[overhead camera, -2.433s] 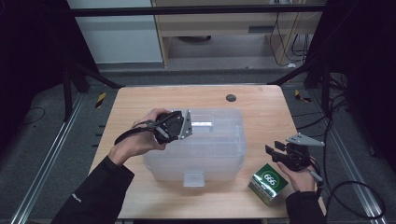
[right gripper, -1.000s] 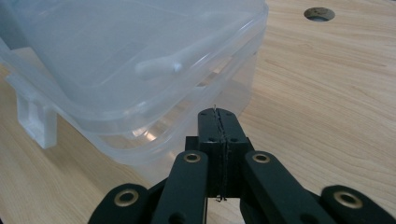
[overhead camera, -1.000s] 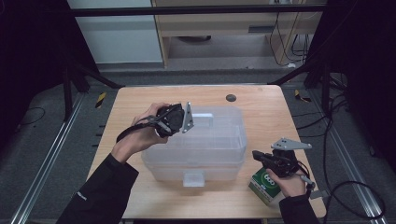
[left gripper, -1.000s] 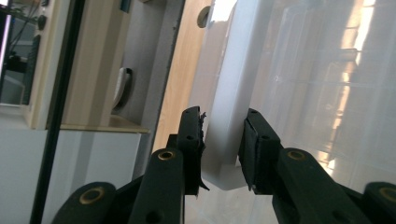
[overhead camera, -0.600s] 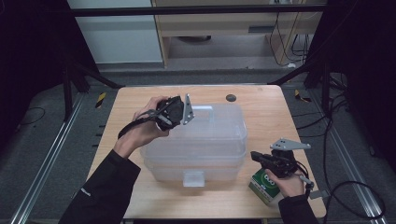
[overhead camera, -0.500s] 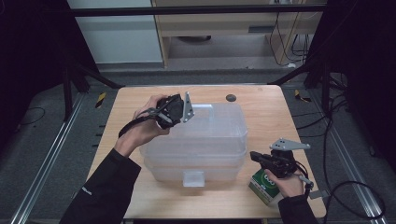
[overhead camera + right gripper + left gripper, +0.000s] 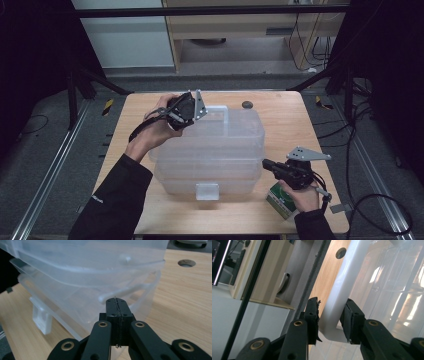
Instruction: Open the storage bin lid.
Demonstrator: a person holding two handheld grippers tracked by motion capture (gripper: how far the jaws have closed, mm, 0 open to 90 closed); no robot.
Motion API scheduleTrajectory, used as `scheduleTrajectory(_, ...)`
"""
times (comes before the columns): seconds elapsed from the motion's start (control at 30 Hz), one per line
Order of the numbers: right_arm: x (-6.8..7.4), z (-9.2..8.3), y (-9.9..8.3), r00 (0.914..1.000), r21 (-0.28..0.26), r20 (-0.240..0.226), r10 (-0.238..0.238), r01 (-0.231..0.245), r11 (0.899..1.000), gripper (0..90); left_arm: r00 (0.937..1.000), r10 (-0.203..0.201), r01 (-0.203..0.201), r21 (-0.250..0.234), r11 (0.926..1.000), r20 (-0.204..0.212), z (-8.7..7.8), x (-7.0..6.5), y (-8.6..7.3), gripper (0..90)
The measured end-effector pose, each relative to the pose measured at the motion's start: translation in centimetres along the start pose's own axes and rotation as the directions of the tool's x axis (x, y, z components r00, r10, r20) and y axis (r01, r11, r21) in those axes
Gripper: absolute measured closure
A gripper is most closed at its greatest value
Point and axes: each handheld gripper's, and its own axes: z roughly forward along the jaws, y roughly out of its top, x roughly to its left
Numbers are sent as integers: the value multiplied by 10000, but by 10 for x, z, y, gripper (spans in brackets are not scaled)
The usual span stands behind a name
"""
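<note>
A clear plastic storage box with a white carrying handle stands in the middle of the wooden bench, its white front latch facing the person.

From the high view, the left gripper is held at the near-left corner of the handle, over the box's far left part, but its fingers are too small there to judge. The left gripper view settles it: the white handle runs up between the two black fingers, which stand apart on either side of its corner. The left pad lies against or almost against the plastic, while a thin gap shows at the right one; the jaws have just been opening, with the handle between them. That view also shows the ribbed clear lid beside the handle and a round hole in the bench beyond.

The right gripper sits low at the box's right end, above a green-and-white carton that lies on the bench by the right hand. The right gripper view shows what the high view cannot: the fingers are pressed flat together with nothing between them, their tips just in front of the box's stacked clear wall, close to a clear side catch. Whether they touch it I cannot tell. The latch appears at the left there.
</note>
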Motion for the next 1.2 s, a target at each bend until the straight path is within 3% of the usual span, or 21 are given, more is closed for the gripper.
scheduleTrajectory(0.2,3,-3,6,9998,-540,-201,53,-64,9985,900,9999,-131,133,-133,9998,108,1,0,-1,674)
scheduleTrajectory(0.37,3,-2,6,9998,-444,-196,57,-66,9990,900,9998,-168,171,-177,9997,141,-1,-1,-2,643)
scheduleTrajectory(0.5,3,-1,5,9998,-325,-209,13,-20,9995,900,9965,-706,730,-548,9958,438,-9,0,-9,573)
scheduleTrajectory(0.57,3,-1,5,9998,-299,-218,18,-24,9996,900,9956,-792,823,-630,9946,504,-11,0,-10,538)
scheduleTrajectory(0.6,3,-1,5,9998,-292,-211,7,-13,9996,900,9908,-1141,1209,-960,9880,729,-17,1,-16,519)
scheduleTrajectory(0.63,3,-1,5,9998,-292,-211,7,-13,9996,900,9908,-1141,1209,-960,9880,729,-17,1,-16,504)
scheduleTrajectory(0.67,3,-1,5,9998,-266,-215,22,-27,9996,900,9857,-1428,1523,-1114,9820,890,-22,2,-20,493)
scheduleTrajectory(0.77,4,0,5,9999,-257,-160,-45,41,9997,900,9792,-1774,1894,-1294,9733,988,-29,4,-28,470)
scheduleTrajectory(0.87,4,0,5,9998,-217,-181,-21,17,9998,900,9683,-2196,2364,-1533,9595,1187,-35,5,-35,466)
scheduleTrajectory(0.9,4,0,5,9998,-217,-181,-21,17,9998,900,9683,-2196,2364,-1533,9595,1187,-35,5,-35,462)
scheduleTrajectory(0.93,4,0,5,9999,-199,-167,-33,30,9998,900,9609,-2477,2663,-1671,9493,1238,-38,5,-40,460)
scheduleTrajectory(0.97,4,0,5,9998,-193,-170,-32,29,9998,900,9609,-2477,2663,-1671,9493,1238,-38,5,-40,460)
scheduleTrajectory(1.0,4,0,6,9998,-187,-175,-18,15,9998,900,9526,-2799,2982,-1829,9368,1196,-42,5,-46,459)
scheduleTrajectory(1.03,4,0,6,9998,-187,-175,-18,15,9998,900,9526,-2799,2982,-1829,9368,1196,-42,5,-46,459)
scheduleTrajectory(1.07,4,0,6,9999,-167,-172,-14,11,9999,900,9400,-3199,3385,-2045,9185,1189,-45,5,-51,459)
scheduleTrajectory(1.1,4,0,6,9998,-151,-174,-30,28,9999,900,9354,-3329,3515,-2116,9120,1191,-47,5,-54,459)
scheduleTrajectory(1.13,4,0,6,9998,-122,-180,-36,34,9999,900,9247,-3627,3799,-2213,8982,1157,-49,6,-58,458)
scheduleTrajectory(1.17,3,1,6,9998,-114,-204,-21,19,9999,900,9247,-3627,3799,-2213,8982,1157,-49,6,-58,458)
scheduleTrajectory(1.2,4,1,6,9998,-103,-209,13,-15,9999,900,9142,-3934,4052,-2399,8822,974,-54,6,-65,464)
